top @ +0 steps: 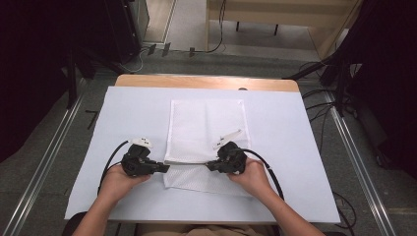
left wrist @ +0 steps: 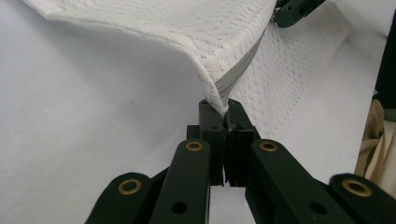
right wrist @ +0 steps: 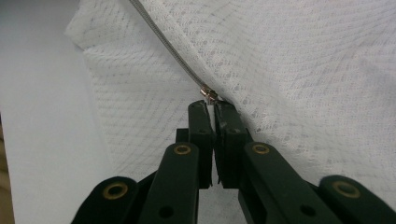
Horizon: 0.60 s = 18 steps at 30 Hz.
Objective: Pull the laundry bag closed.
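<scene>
Near the bottom centre of the high view, a white mesh bag (top: 206,132) lies on the white table cover (top: 295,147), its near edge lifted between two grippers. At lower left, the left gripper (top: 164,168) is clamped tight on the bag's corner, right where the grey zipper (left wrist: 238,70) ends. Just right of centre, the right gripper (top: 210,166) pinches the small metal zipper pull (right wrist: 208,94), its jaws nearly together. Both hands rest low on the cover.
</scene>
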Each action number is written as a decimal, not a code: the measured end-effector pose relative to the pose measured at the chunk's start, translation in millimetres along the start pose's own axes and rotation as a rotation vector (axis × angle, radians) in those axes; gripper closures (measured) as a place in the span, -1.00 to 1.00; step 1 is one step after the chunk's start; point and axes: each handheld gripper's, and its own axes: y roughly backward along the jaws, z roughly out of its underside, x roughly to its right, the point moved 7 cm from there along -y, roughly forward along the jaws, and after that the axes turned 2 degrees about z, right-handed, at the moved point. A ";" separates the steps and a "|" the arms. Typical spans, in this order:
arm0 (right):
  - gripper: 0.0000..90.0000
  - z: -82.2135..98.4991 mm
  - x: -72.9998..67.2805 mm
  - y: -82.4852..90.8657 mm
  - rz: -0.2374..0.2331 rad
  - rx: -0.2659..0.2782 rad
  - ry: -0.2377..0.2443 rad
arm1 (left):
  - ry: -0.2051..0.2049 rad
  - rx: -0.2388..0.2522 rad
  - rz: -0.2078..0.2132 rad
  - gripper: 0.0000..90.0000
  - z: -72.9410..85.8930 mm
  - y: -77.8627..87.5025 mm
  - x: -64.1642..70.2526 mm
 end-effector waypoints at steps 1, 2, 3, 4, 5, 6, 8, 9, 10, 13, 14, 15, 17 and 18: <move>0.96 0.8 0.3 0.3 0.005 -0.006 0.001 | 0.001 0.000 0.001 0.98 0.1 0.2 -0.1; 0.96 1.9 0.8 0.7 0.006 -0.011 0.000 | 0.001 0.002 0.000 0.98 0.2 0.5 -0.5; 0.96 3.0 2.0 1.1 0.008 -0.014 -0.006 | 0.006 0.003 -0.001 0.98 0.2 0.9 -0.5; 0.96 4.0 3.5 1.9 0.011 -0.014 -0.009 | 0.003 0.006 -0.001 0.98 0.2 1.1 -0.7; 0.96 4.7 4.8 2.4 0.010 -0.013 -0.009 | 0.004 0.007 -0.001 0.98 0.2 1.3 -0.8; 0.96 5.4 5.6 3.3 0.014 -0.012 -0.018 | 0.004 0.007 -0.001 0.98 0.1 1.3 -0.8; 0.96 6.5 6.9 5.3 0.020 -0.014 -0.021 | 0.003 0.006 -0.002 0.98 0.1 1.6 -1.3; 0.96 7.1 7.8 6.1 0.022 -0.015 -0.018 | 0.006 0.007 -0.001 0.98 0.1 1.8 -1.2; 0.96 7.6 8.8 6.8 0.025 -0.012 -0.018 | 0.009 0.007 -0.001 0.98 0.2 1.9 -1.3; 0.96 9.4 11.5 8.7 0.026 -0.010 -0.026 | 0.012 0.015 0.008 0.98 -0.2 2.2 -0.7; 0.96 9.8 11.6 9.1 0.024 -0.010 -0.028 | 0.012 0.014 0.008 0.98 -0.3 2.2 0.4; 0.96 10.1 11.5 9.4 0.027 -0.012 -0.029 | 0.003 0.007 0.007 0.98 -0.1 2.2 0.4; 0.96 10.7 11.3 10.1 0.026 -0.015 -0.030 | 0.006 0.009 0.007 0.98 0.0 1.9 0.5; 0.96 11.4 11.8 10.6 0.028 -0.020 -0.025 | 0.006 0.010 0.006 0.98 0.1 2.2 0.2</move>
